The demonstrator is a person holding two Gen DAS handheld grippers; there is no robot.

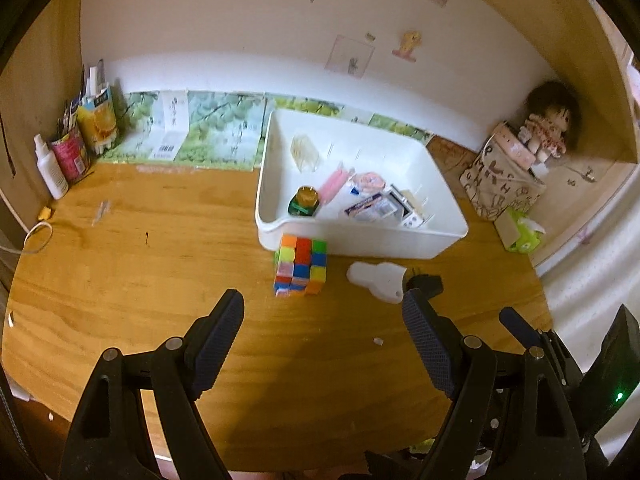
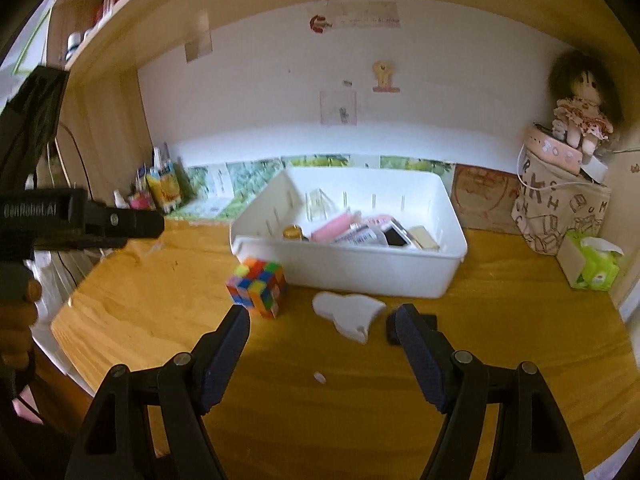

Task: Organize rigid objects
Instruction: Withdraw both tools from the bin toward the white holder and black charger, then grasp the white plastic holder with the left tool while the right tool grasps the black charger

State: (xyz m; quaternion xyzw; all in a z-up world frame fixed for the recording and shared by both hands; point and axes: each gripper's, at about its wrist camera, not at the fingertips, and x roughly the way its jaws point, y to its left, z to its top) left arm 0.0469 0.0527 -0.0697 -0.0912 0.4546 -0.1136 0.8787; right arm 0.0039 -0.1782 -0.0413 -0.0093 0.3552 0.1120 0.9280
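Desk point(image 1: 160, 240) wooden, white wall behind; left gripper point(image 1: 323, 312), right gripper point(image 2: 318, 320) both wide, empty.

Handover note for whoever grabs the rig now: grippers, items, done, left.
Left gripper: jaws open, empty, above the desk short of the puzzle cube.
Right gripper: jaws open, empty, aimed at the white plastic piece.
White bin at the back of the desk already holds a small jar, a pink tube and some boxes and packets.
Left to do: cube and white piece lie on the desk in front of the bin; a small black object sits beside the white piece.
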